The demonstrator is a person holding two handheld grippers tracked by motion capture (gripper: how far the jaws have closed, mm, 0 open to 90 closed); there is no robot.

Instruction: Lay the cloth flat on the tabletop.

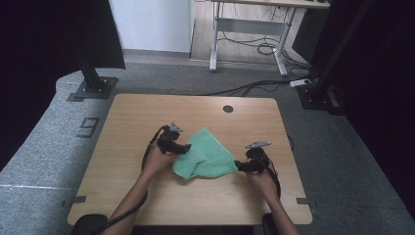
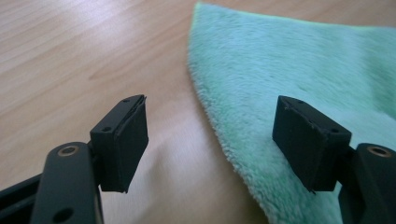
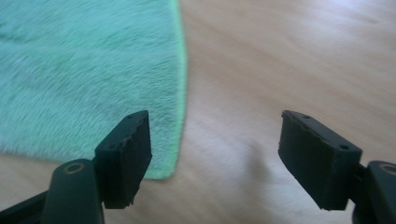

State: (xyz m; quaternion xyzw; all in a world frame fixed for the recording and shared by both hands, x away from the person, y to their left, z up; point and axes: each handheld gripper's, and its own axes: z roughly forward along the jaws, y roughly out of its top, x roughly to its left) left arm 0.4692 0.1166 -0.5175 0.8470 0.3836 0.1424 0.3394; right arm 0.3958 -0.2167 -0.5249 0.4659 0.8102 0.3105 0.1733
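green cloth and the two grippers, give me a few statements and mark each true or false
1. The green cloth lies on the wooden table between the two grippers. True.
2. The left gripper is clamped shut on the cloth. False: its jaws stand wide apart, one over bare wood and one over the cloth's edge.
3. The right gripper is open. True: there is a wide gap between its jaws, with the cloth's corner beside one of them.
4. The cloth is spread out flat as a neat square. False: in the high view it lies folded over and uneven.
5. A round dark hole sits near the table's far edge. True.
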